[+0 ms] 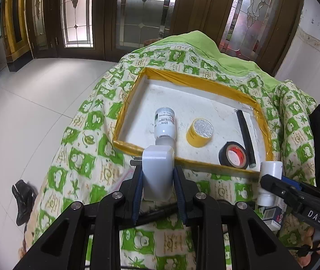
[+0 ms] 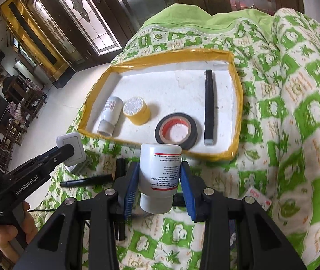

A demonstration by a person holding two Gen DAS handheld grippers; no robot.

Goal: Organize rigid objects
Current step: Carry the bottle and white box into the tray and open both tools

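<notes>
The left gripper point(image 1: 157, 177) is clenched on a white plug adapter point(image 1: 157, 171); both blue pads point(image 1: 138, 189) press its flat sides. The adapter is held above the patterned quilt point(image 1: 76, 157), just short of the near rim of the tray point(image 1: 124, 145). A metal prong projects from the adapter's left side. In the right wrist view the same adapter point(image 2: 71, 149) appears at far left, partly covered by the left gripper's finger.

The right gripper point(image 2: 158, 180) is clenched on a white bottle point(image 2: 158, 175), pads on both sides of the body. The bottle is held cap toward the camera, base toward the tray, over the quilt near the tray's front edge. Its label carries red bands and small print, too small to read.

The tray is white foam edged with yellow tape. From left to right in the right wrist view it holds a small white bottle point(image 2: 110, 114) lying on its side, a yellow tape roll point(image 2: 137, 110), a black tape roll point(image 2: 176, 130) and a black bar point(image 2: 209, 103); all lie apart from one another.

On the quilt between the grippers lie dark slender items point(image 2: 88, 181), partly hidden by the gripper bodies and not identifiable. A hand point(image 2: 9, 231) at lower left is cut off by the frame edge.
</notes>
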